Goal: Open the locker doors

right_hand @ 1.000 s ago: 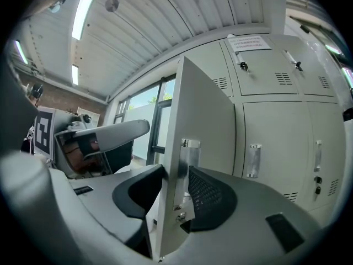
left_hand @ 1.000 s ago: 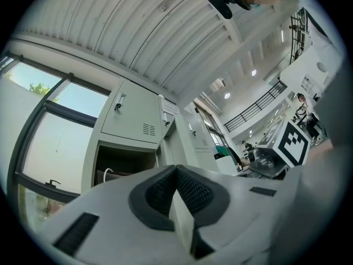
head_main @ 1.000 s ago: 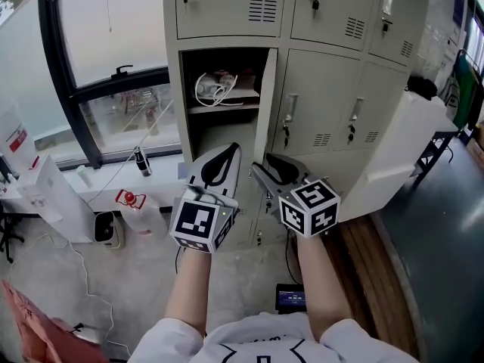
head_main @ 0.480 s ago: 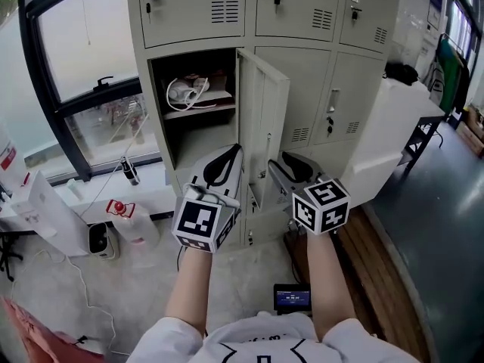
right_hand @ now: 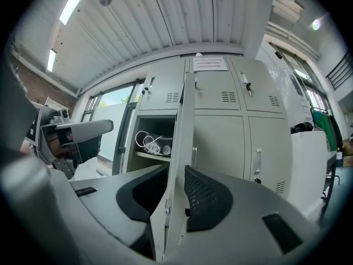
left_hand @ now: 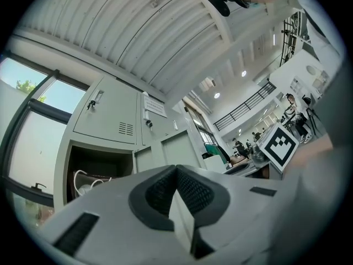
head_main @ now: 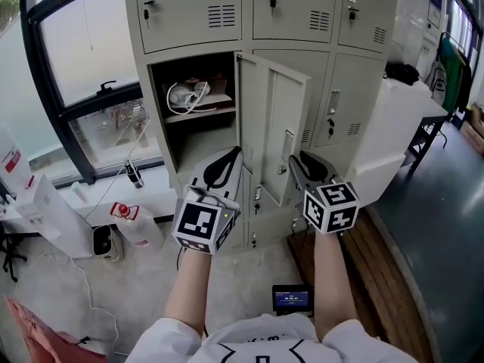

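**While only the edge is pinched, the door can slip**

Although the locker door [head_main: 276, 123] already stands well out from its opening in the middle row, hinged at the opening's right side, only its thin free edge is held. The right gripper [right_hand: 176, 195] has just been closing its jaws. That edge stands between them, and the pads look to be pressing its two faces: a narrow bite on smooth painted metal.

My main worry is the arc. If the hand pulls in a straight line while the door turns on its hinge, the edge could twist between the pads and slide out, or the hinge could be strained.

Swung further, the panel could knock the handle of the closed door [head_main: 333, 104] next to it.

The left gripper [head_main: 236, 151] hangs just beside, its jaw tips together on nothing, so it offers no backup. The white cable [head_main: 185, 95] on the shelf inside looks well clear.
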Demonstrator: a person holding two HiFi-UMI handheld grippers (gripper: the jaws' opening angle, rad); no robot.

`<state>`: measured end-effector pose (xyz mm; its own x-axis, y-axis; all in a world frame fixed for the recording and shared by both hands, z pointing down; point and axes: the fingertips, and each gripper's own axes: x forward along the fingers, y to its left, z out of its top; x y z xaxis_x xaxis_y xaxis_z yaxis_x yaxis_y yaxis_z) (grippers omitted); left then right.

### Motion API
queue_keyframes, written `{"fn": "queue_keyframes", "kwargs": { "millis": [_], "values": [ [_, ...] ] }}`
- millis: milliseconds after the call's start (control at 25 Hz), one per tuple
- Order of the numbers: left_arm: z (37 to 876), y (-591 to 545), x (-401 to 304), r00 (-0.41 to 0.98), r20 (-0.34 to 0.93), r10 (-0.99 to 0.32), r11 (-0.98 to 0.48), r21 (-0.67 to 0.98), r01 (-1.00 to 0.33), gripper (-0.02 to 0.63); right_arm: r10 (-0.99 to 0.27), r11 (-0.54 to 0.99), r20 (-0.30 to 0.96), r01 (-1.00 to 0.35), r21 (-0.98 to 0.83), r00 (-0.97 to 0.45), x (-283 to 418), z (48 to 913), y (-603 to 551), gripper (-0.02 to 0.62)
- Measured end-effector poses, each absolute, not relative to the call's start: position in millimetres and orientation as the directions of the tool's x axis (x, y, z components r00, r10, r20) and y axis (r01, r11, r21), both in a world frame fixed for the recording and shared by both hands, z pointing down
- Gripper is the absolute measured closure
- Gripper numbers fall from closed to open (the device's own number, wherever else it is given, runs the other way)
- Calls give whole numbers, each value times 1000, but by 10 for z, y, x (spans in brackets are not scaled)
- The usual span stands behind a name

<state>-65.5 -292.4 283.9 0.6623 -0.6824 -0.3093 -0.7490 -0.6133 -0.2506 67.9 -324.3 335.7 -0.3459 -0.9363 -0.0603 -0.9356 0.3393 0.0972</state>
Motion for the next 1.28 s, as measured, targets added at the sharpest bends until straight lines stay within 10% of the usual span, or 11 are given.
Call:
{"fn": "queue_keyframes", "kwargs": {
  "millis": [1280],
  "values": [
    [1537,-3113,-1090,468,-457,-756,-380,-275,-883,598,-664,556,-325,-736,387,-673,-617,1336,-3097,508]
  ]
}}
